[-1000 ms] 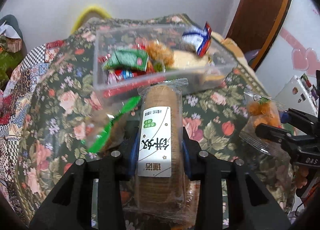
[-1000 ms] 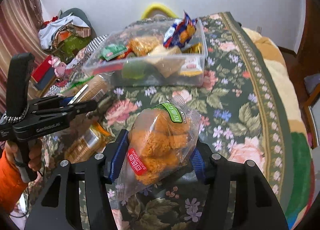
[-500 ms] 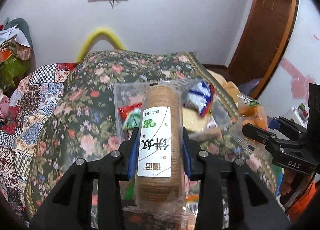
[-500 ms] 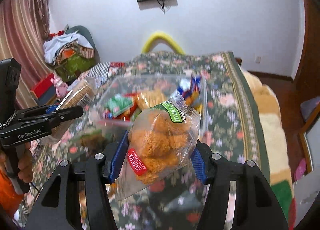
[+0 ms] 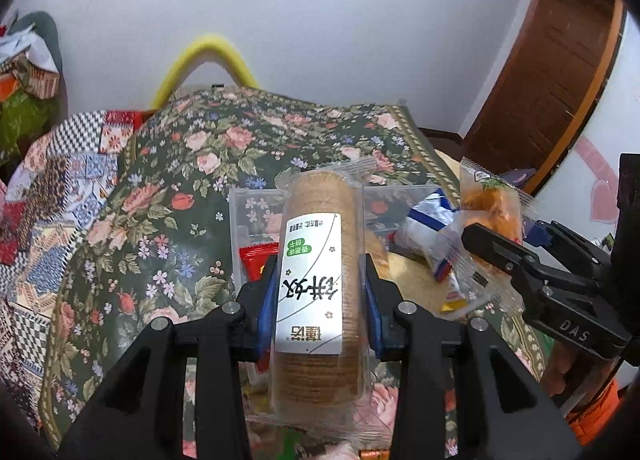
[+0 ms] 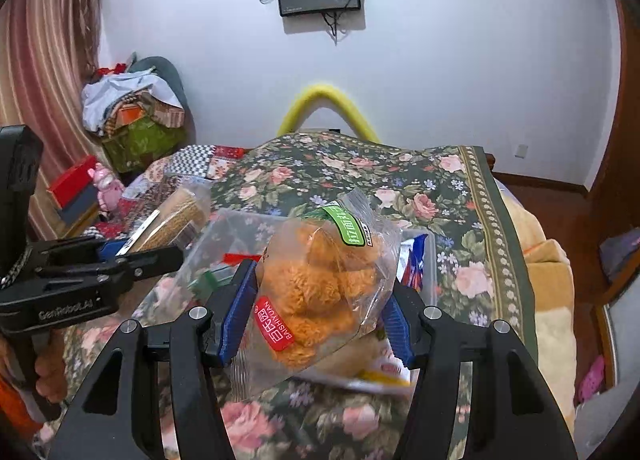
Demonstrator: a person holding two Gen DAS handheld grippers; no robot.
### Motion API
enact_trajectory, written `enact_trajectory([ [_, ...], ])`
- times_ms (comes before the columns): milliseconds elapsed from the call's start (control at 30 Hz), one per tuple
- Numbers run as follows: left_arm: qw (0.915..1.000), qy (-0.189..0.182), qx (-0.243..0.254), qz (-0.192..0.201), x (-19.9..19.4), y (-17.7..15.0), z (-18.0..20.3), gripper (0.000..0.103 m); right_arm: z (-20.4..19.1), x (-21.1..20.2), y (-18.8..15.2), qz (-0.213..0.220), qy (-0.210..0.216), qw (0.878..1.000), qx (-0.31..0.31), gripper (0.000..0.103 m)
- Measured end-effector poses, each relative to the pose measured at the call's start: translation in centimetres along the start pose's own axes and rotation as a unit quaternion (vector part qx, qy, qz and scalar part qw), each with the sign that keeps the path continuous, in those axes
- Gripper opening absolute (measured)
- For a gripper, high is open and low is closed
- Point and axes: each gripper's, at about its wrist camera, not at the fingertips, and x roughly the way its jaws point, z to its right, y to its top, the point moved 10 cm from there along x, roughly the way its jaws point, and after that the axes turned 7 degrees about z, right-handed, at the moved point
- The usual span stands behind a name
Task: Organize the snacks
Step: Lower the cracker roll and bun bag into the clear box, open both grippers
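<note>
A sleeve of round biscuits (image 5: 316,280) stood at lower centre of the left wrist view, pinched between the left gripper (image 5: 316,296) jaws. A bag of orange fried snacks (image 6: 320,292) sat mid-frame in the right wrist view, clamped by the right gripper (image 6: 316,316). Behind both lay a clear plastic bin (image 5: 256,211) on the floral cloth (image 5: 180,163).
</note>
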Motion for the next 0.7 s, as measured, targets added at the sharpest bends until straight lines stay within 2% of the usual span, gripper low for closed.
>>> enact_trajectory([
  [367, 0.9993, 0.015, -0.005, -0.035, 5.3, -0.5, -2.2, 0.037, 0.6, 5.2, -1.0, -0.049, 0.011, 0.999, 0.019, 0.055],
  [600, 0.9985, 0.041, 0.029, -0.020, 5.4, -0.1, -1.9, 0.037, 0.6, 6.7, -1.7, -0.066, 0.006, 0.998, 0.012, 0.059],
  [700, 0.9989, 0.030, 0.034, -0.014, 4.5, 0.4, -1.4, 0.038, 0.6, 6.6, -1.4, -0.065, 0.004, 0.998, 0.010, 0.059],
])
